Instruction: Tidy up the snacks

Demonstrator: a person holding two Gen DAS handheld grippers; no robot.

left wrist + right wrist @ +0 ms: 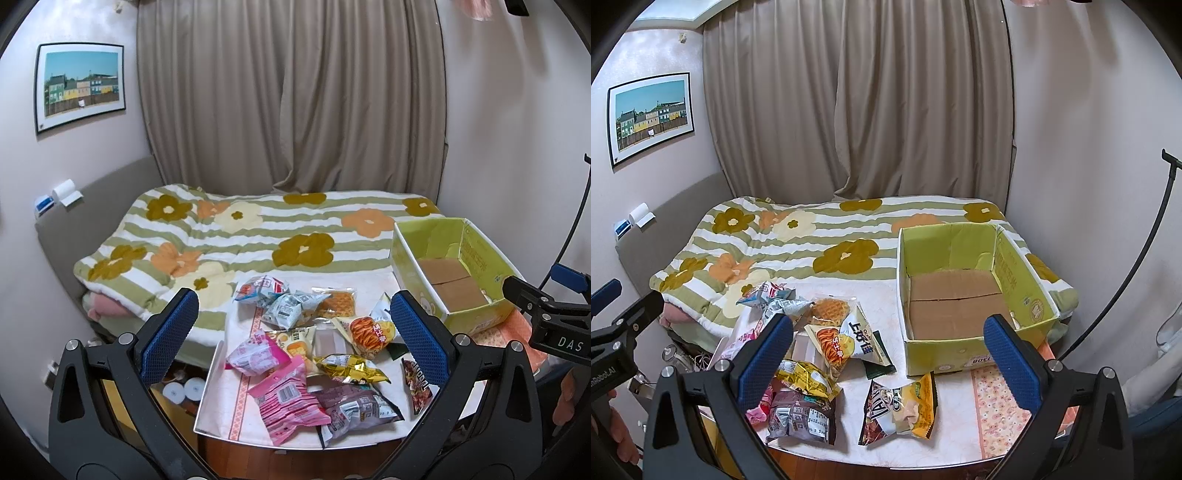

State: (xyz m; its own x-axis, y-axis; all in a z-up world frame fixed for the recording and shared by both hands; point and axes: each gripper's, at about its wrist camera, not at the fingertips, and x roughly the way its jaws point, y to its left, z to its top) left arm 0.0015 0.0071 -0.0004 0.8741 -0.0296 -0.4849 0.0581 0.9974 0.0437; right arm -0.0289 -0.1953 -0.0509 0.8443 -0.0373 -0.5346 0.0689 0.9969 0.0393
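Note:
A heap of snack packets lies on the white-clothed table (218, 406): a pink packet (288, 402), a purple one (354, 406), a gold one (351, 367), an orange-stick packet (369, 334) and a waffle packet (338, 302). An empty green cardboard box (410, 273) stands at the table's right. My left gripper (295, 328) hovers open above the heap, holding nothing. My right gripper (888, 356) hangs open in front of the green box (942, 354), over a yellow packet (916, 406) and near the purple packet (801, 417). Each gripper shows at the edge of the other's view.
Behind the table a bed carries a striped flower quilt (236, 236) against beige curtains (295, 92). A framed picture (79, 86) hangs on the left wall. A black stand pole (1134, 273) curves up at the right. White rolls (184, 389) sit under the table's left edge.

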